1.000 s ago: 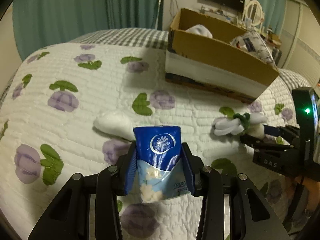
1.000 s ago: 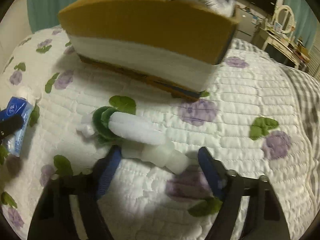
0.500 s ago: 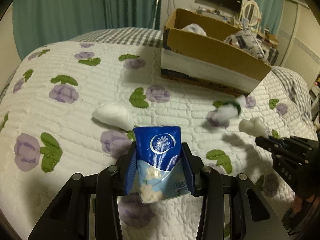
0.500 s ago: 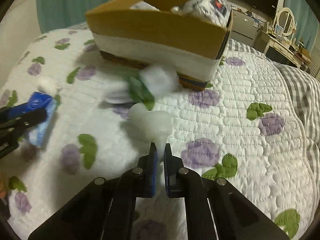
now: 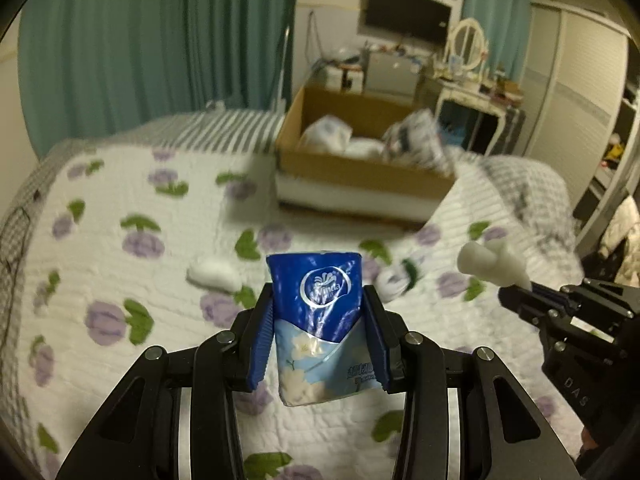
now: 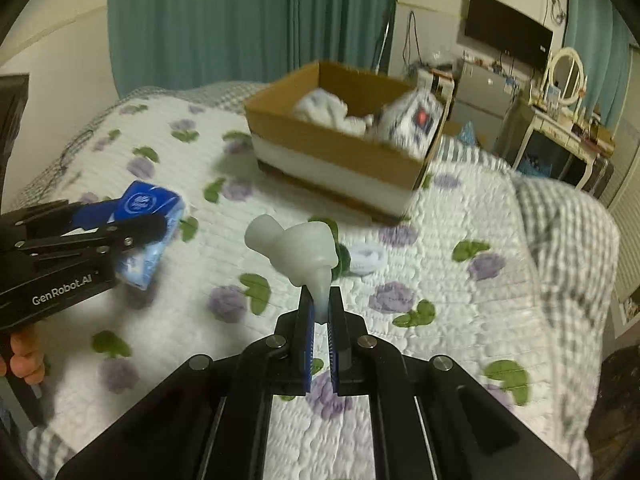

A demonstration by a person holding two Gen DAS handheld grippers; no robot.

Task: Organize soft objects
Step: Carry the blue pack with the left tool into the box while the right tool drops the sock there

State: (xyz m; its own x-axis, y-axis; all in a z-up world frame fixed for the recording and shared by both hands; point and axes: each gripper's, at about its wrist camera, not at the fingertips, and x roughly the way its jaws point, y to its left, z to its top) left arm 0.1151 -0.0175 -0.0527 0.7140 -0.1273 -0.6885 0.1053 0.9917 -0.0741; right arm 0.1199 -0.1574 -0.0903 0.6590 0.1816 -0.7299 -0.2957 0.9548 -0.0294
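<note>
My left gripper (image 5: 318,312) is shut on a blue tissue pack (image 5: 320,320) and holds it above the bed; the pack also shows in the right wrist view (image 6: 146,216). My right gripper (image 6: 319,302) is shut on a soft white toy (image 6: 298,250), held in the air; the toy also shows in the left wrist view (image 5: 490,262). A white and green soft piece (image 6: 362,258) lies on the quilt behind the toy. A white pad (image 5: 214,274) lies on the quilt to the left. The open cardboard box (image 6: 336,148) stands farther back with soft things in it.
The bed has a white quilt with purple flowers (image 5: 120,260). Teal curtains (image 5: 160,40) hang behind. A dresser with a mirror (image 6: 564,120) and a wall TV (image 6: 508,32) stand at the back right. The bed drops off at the right edge.
Both grippers have risen above the bed with their loads. The right gripper shut on the white toy and lifted it; the white and green piece now lies on the quilt.
</note>
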